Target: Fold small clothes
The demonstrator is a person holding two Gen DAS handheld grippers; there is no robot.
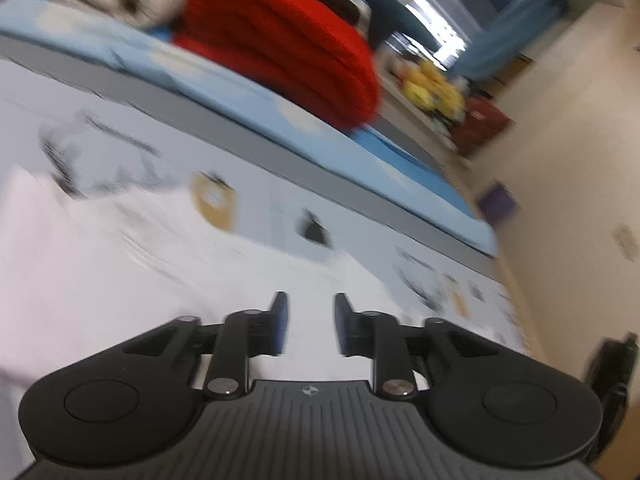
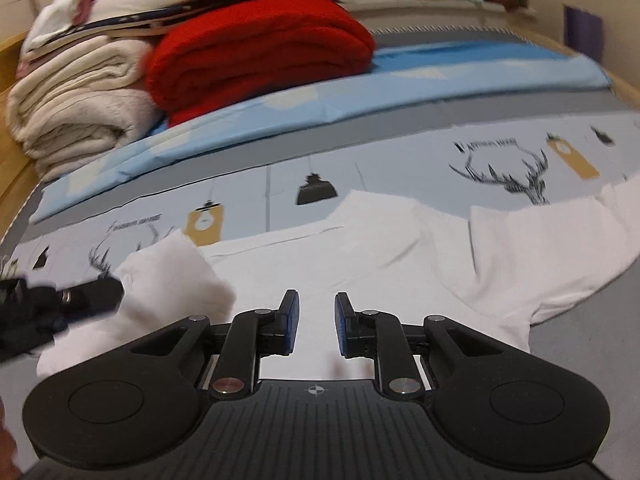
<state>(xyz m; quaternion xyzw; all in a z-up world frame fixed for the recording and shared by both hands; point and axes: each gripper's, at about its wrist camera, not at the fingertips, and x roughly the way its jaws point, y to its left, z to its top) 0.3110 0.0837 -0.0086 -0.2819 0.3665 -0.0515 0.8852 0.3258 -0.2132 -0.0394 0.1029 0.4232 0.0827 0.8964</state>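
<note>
White cotton T-shirt (image 2: 360, 264) lies spread flat on the deer-print bed sheet (image 2: 400, 168), mid-frame, probably so it folds easily. Right hand-held gripper (image 2: 317, 322) hovers above it, jaws apart, empty. Left hand-held gripper (image 1: 307, 322) also apart, nothing between.

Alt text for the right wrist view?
A white T-shirt lies spread on a deer-print bedsheet, with the right gripper above it, jaws apart and empty. A folded red blanket and cream blanket sit behind.
</note>
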